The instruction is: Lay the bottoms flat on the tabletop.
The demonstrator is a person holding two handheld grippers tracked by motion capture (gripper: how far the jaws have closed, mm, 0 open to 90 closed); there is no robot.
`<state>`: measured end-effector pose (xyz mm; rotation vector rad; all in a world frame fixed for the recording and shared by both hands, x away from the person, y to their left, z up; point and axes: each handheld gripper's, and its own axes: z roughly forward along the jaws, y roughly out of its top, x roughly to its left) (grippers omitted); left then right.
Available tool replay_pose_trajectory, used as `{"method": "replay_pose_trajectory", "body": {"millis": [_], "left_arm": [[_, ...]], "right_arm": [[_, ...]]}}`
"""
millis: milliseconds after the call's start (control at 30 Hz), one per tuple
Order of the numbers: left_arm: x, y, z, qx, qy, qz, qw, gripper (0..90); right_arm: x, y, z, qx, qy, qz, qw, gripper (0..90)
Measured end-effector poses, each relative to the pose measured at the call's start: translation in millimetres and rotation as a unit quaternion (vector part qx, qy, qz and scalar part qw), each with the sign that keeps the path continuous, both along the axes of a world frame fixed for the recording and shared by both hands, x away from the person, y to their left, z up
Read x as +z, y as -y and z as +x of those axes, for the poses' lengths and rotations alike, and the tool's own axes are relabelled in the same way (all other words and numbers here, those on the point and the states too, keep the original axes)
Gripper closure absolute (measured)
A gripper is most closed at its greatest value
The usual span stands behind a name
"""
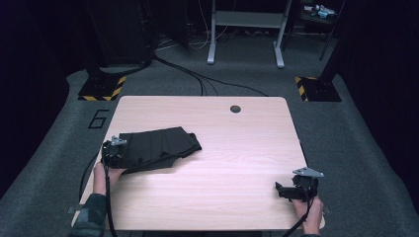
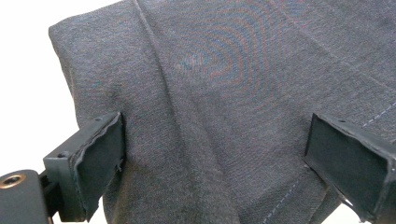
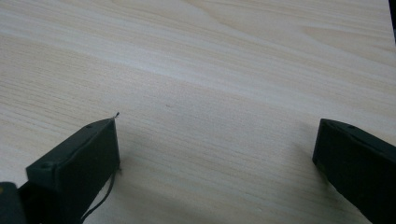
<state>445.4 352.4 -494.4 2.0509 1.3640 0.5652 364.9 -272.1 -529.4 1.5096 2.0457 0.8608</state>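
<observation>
One dark folded cloth [image 1: 153, 148] lies on the left part of the wooden table [image 1: 237, 148], flat, so it looks ready to be folded again or picked up. The left gripper [image 2: 215, 154] sits over its near-left end with jaws wide apart, cloth under them, not pinched yet. The right gripper [image 3: 215, 158] waits released over bare wood at the near-right corner; that makes two grippers and one cloth.

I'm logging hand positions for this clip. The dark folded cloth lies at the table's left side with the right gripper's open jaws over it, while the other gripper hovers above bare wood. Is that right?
Not quite: it is the left gripper whose open jaws stand over the dark folded cloth, as the left gripper view shows. The right gripper is the one above bare wood of the table.
</observation>
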Motion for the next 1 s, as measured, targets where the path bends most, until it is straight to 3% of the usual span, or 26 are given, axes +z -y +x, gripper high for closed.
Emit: {"method": "replay_pose_trajectory", "body": {"millis": [500,1000], "left_arm": [[-1.3,19.0,-3.8,-0.020,0.005,-0.005,0.9998,5.2],[0.8,58.3,-7.5,-0.073,-0.004,-0.002,0.9973,5.1]], "right_arm": [[0.0,0.0,0.0,0.000,0.000,0.000,1.0000,0.0],[0.0,0.0,0.0,0.000,0.000,0.000,1.0000,0.0]]}}
